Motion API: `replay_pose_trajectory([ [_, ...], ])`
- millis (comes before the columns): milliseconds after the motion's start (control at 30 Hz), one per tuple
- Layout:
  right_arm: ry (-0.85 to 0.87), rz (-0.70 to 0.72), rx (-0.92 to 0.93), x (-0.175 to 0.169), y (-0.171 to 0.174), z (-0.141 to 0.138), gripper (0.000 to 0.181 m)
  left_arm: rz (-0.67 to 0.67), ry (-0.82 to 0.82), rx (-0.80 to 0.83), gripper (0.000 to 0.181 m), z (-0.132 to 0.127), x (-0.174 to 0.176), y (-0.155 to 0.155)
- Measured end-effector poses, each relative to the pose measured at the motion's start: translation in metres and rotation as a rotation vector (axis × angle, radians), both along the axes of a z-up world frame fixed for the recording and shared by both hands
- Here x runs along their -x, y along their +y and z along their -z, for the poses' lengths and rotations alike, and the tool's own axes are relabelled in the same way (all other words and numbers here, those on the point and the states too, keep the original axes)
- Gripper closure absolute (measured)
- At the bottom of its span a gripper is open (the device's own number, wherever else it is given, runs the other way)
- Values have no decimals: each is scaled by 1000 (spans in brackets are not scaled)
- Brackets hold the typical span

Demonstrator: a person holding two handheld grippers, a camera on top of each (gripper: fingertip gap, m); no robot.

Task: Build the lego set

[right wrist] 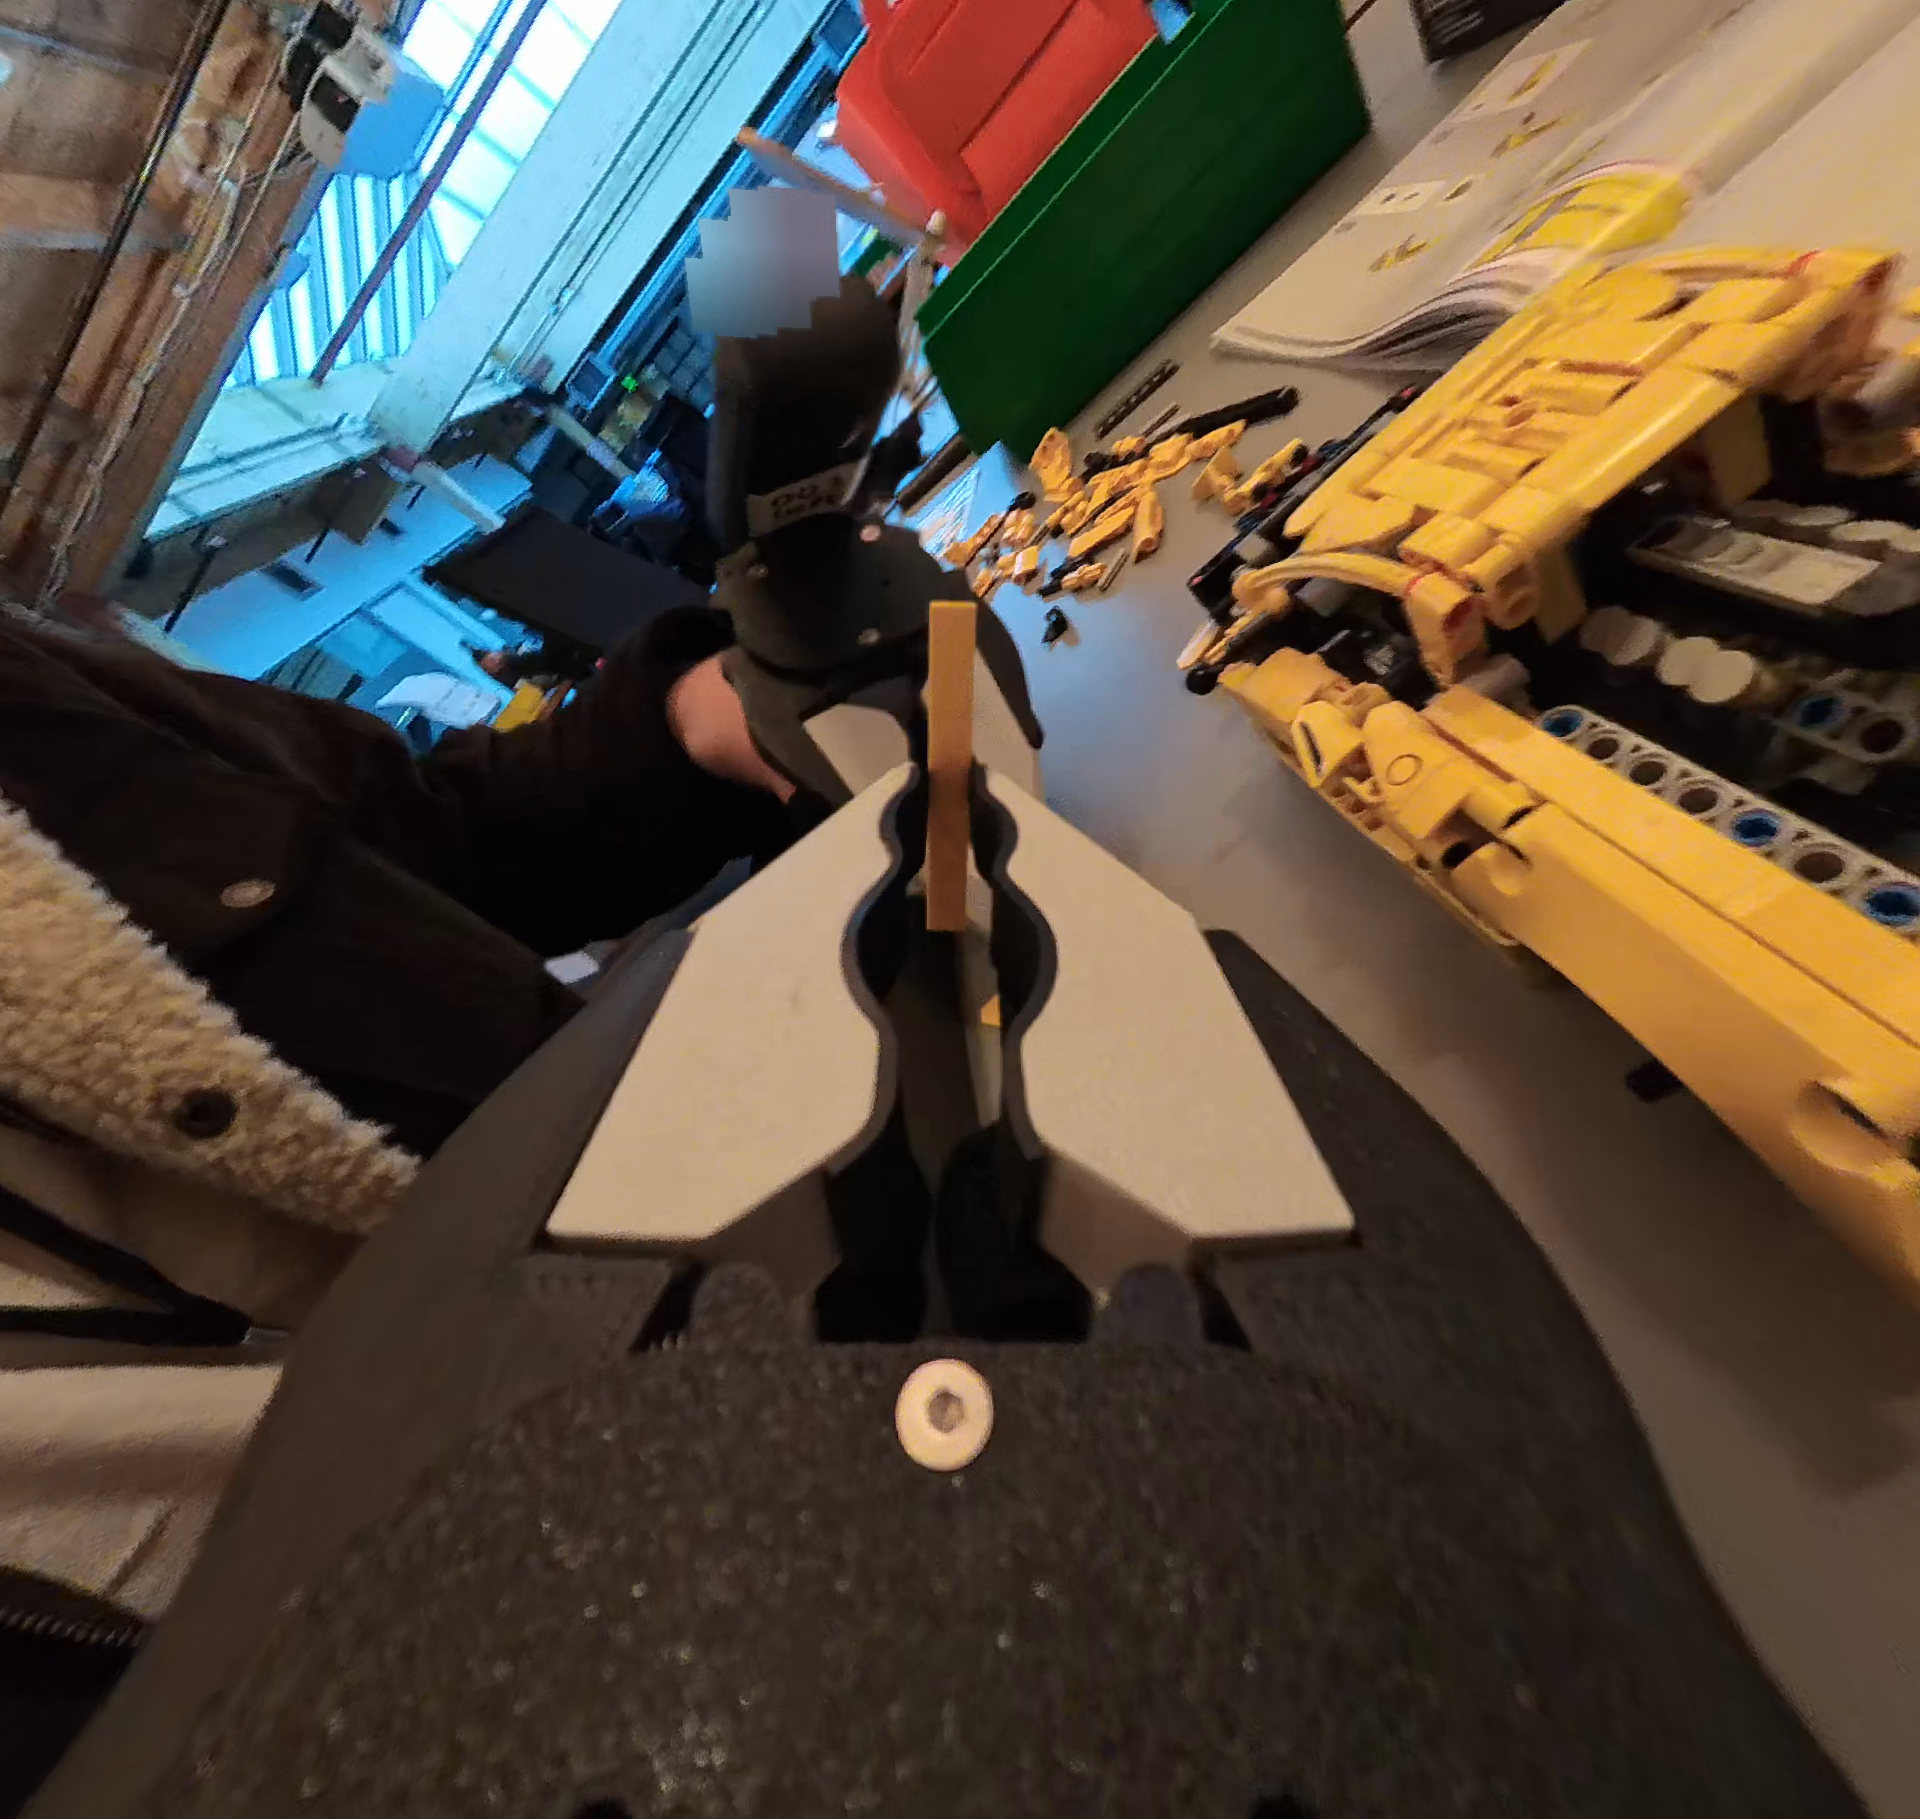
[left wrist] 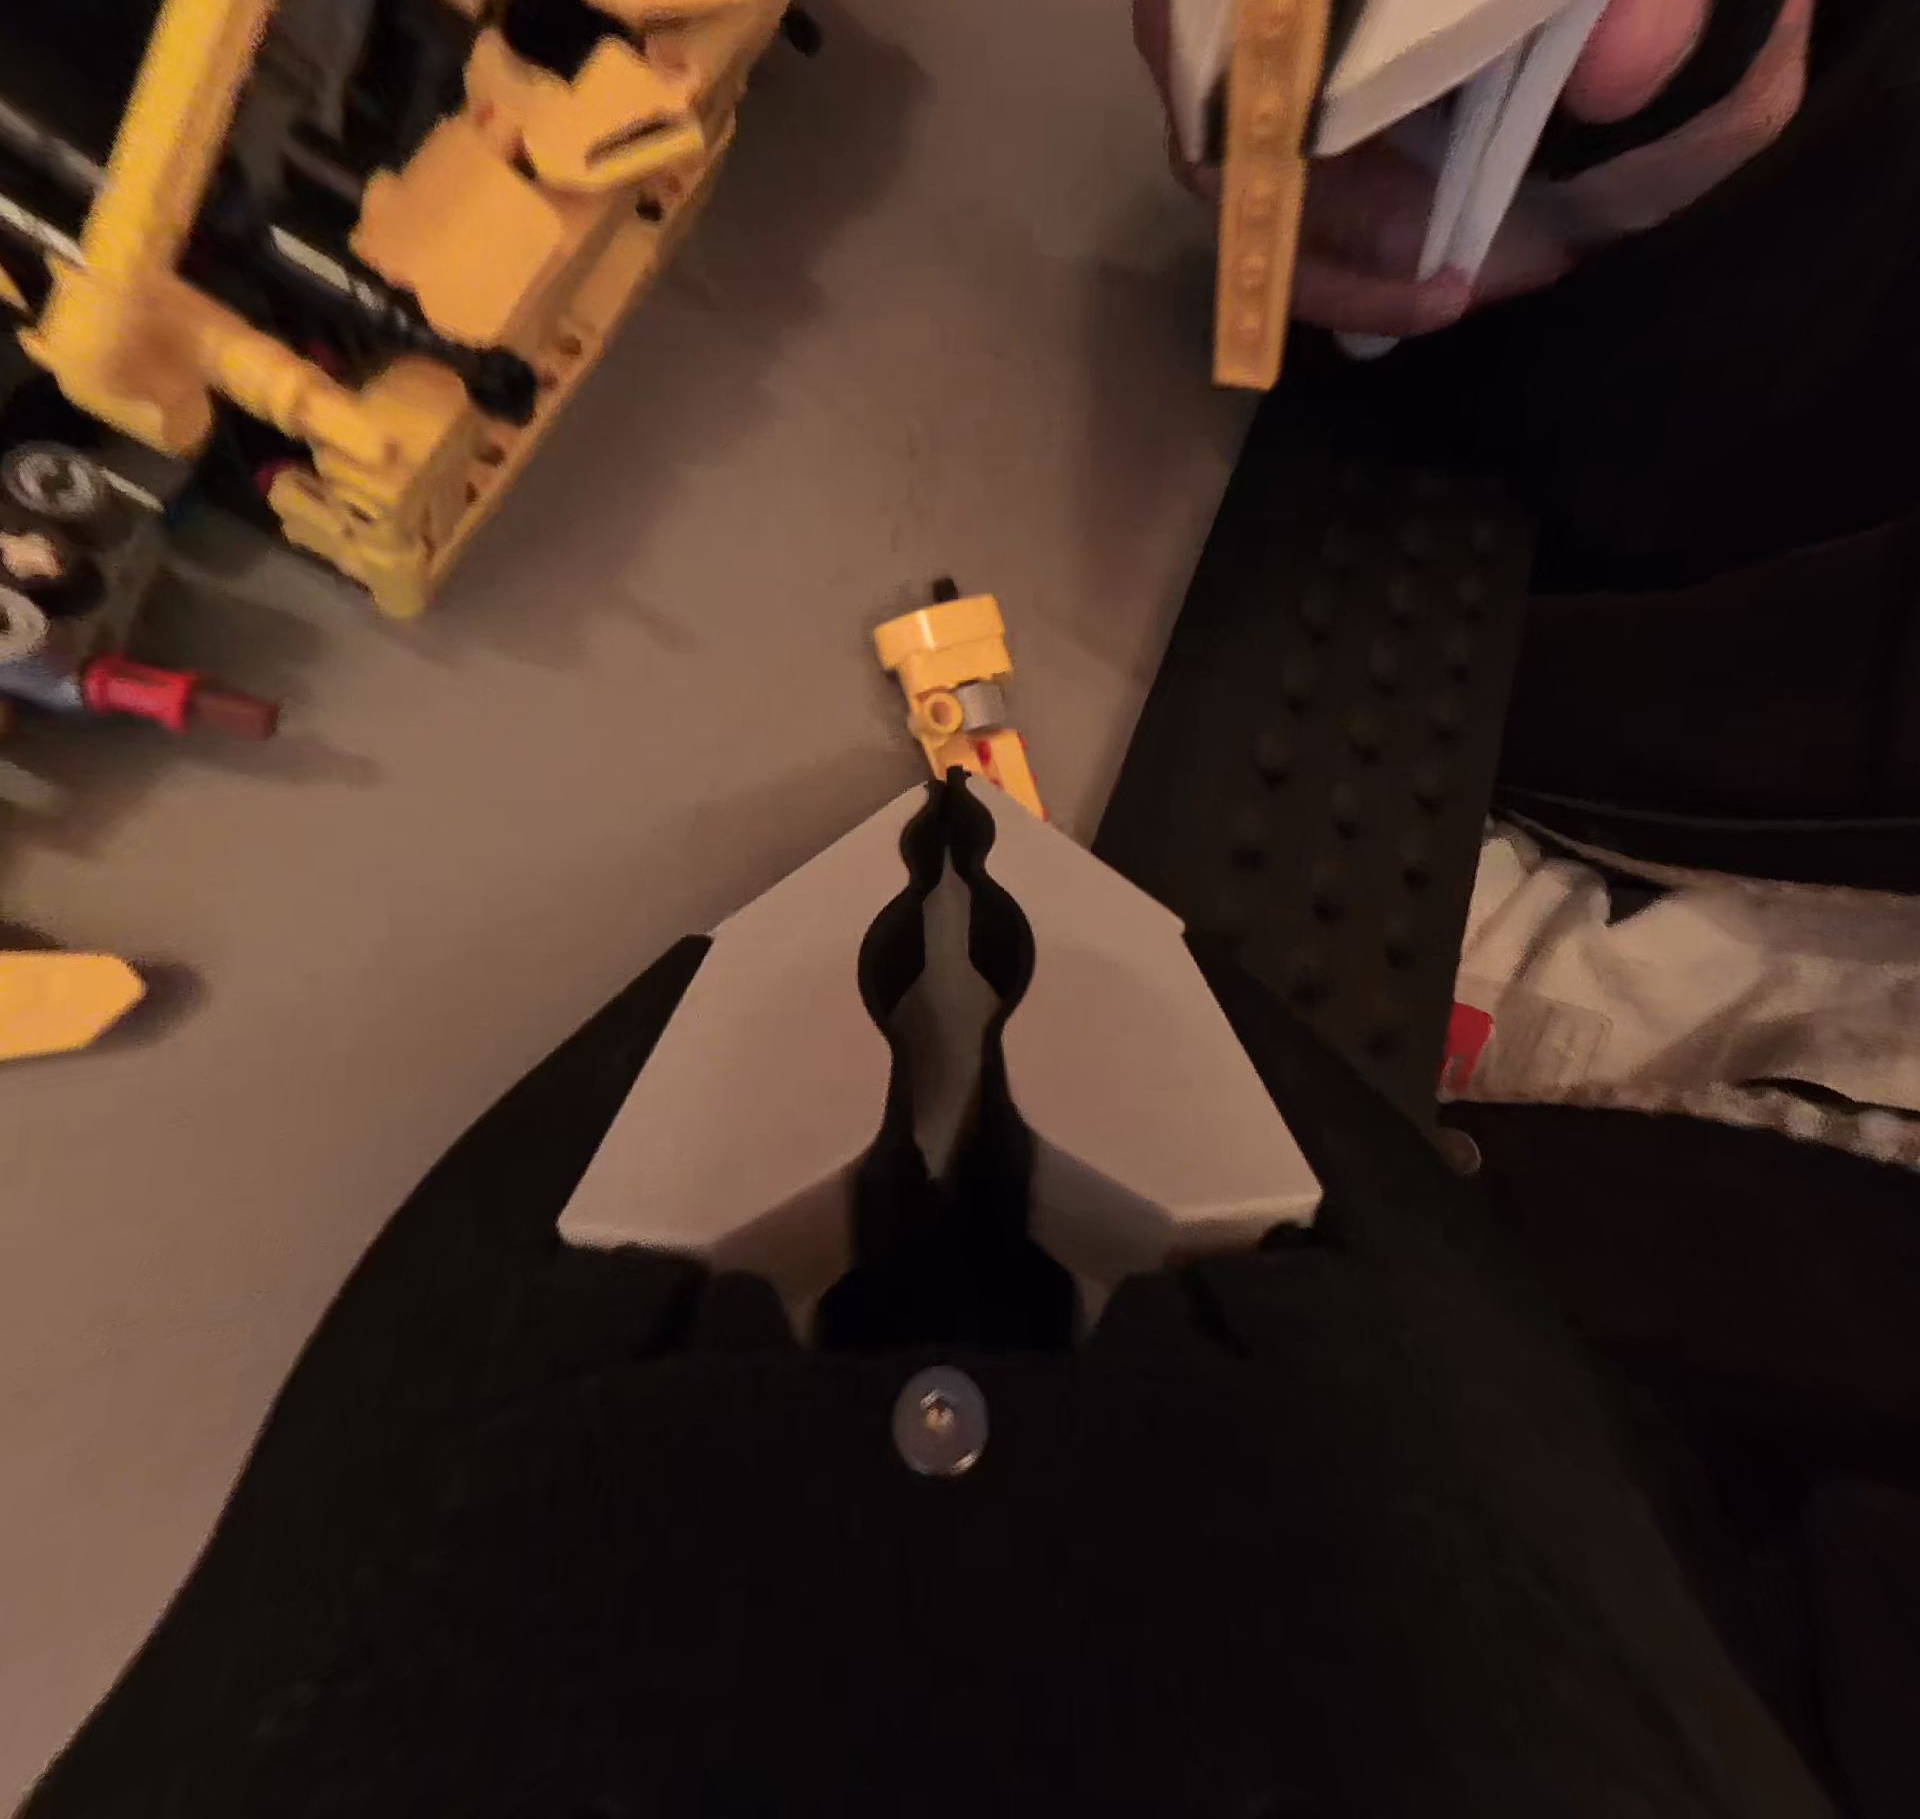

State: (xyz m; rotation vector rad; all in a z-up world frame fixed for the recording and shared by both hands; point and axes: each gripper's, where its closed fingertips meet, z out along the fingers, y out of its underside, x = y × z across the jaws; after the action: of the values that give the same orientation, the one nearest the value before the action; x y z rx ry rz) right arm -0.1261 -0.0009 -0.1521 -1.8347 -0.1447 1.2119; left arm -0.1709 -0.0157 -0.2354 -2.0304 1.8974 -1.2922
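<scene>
My left gripper (left wrist: 954, 795) is shut on the black pin end of a small yellow sub-assembly (left wrist: 951, 673), low over the grey table (left wrist: 582, 886). My right gripper (right wrist: 948, 803) is shut on a long thin yellow plate (right wrist: 950, 730) that stands up between its fingers. The same plate (left wrist: 1259, 169) hangs at the top right of the left wrist view, above and right of the sub-assembly. The large yellow Lego model (left wrist: 436, 242) lies at the upper left there and on the right in the right wrist view (right wrist: 1558, 626). The left gripper (right wrist: 831, 626), held by a hand, shows behind the plate.
Loose yellow and black pieces (right wrist: 1101, 512) lie on the table beyond the model, with an open instruction booklet (right wrist: 1455, 273), a green bin (right wrist: 1153, 211) and a red box (right wrist: 987, 55) farther back. A red pin (left wrist: 156, 699), a yellow panel (left wrist: 62, 1000) and a black studded plate (left wrist: 1340, 782) lie nearby.
</scene>
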Motion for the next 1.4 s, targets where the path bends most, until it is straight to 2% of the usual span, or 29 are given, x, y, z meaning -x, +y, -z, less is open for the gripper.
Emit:
replay_pose_trajectory([
  [100, 40, 101, -23, -11, 3, -7, 175, -62, -99, -45, 181, -14, -12, 9],
  [200, 74, 141, 7, -16, 2, -3, 175, -71, -103, -69, 181, -16, -11, 12],
  [400, 38, 129, 31, -13, 4, 5, 175, -66, -4, -54, 181, -2, -5, 10],
  [467, 29, 123, 21, -11, 4, 4, 175, -110, -7, -85, 165, 1, -10, 16],
  [500, 31, 123, 17, -11, 3, 3, 175, -114, -8, -82, 163, 1, -12, 16],
  [867, 72, 102, 7, -11, 1, -1, 175, -58, 2, -69, 169, 3, -25, 8],
  [1033, 81, 136, -9, -17, 2, -5, 175, 32, -49, -113, 180, 1, -34, -7],
  [1133, 92, 250, -46, -31, 5, -14, 175, -113, -201, -177, 180, -27, -44, 20],
  [1200, 146, 328, -39, -31, 10, -16, 175, -290, -402, -93, 180, -69, -47, 44],
  [1267, 246, 346, -25, -18, 17, -17, 175, -429, -553, -9, 180, -96, -43, 64],
  [1333, 315, 344, -48, -8, 24, -23, 175, -516, -667, 87, 180, -109, -39, 73],
  [1400, 293, 344, -57, -2, 31, -23, 175, -566, -682, 157, 180, -106, -38, 77],
])
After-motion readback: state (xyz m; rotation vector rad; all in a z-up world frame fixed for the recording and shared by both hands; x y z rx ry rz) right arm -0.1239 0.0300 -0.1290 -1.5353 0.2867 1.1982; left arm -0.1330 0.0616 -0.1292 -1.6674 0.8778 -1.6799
